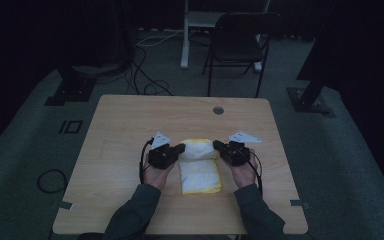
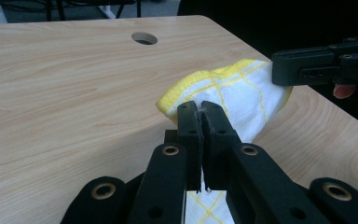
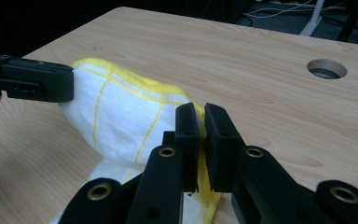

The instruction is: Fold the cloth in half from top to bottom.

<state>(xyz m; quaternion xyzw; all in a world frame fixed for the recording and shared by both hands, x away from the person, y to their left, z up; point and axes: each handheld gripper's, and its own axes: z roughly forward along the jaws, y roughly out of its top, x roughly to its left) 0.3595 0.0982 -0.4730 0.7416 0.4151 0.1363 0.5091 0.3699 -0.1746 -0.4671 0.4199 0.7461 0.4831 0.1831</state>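
Observation:
A white cloth with yellow edging and yellow grid lines [image 1: 199,165] lies on the wooden table [image 1: 130,125], its far part lifted and folded over. My left gripper [image 1: 181,148] is shut on the cloth's left edge; in the left gripper view its jaws pinch the fabric [image 2: 223,93] at the gripper's tip [image 2: 200,108]. At the cloth's right side my right gripper [image 1: 216,145] is shut on the yellow hem, its jaws [image 3: 201,112] clamping the fabric [image 3: 121,112]. Each gripper view shows the other gripper [image 2: 279,69] [image 3: 65,84] at the far corner of the cloth.
A round cable hole [image 1: 218,110] sits in the table near the far edge. Beyond the table stand a black chair [image 1: 240,40], a white desk leg [image 1: 185,35] and cables on the floor [image 1: 150,75]. Dark stands flank the table at both sides.

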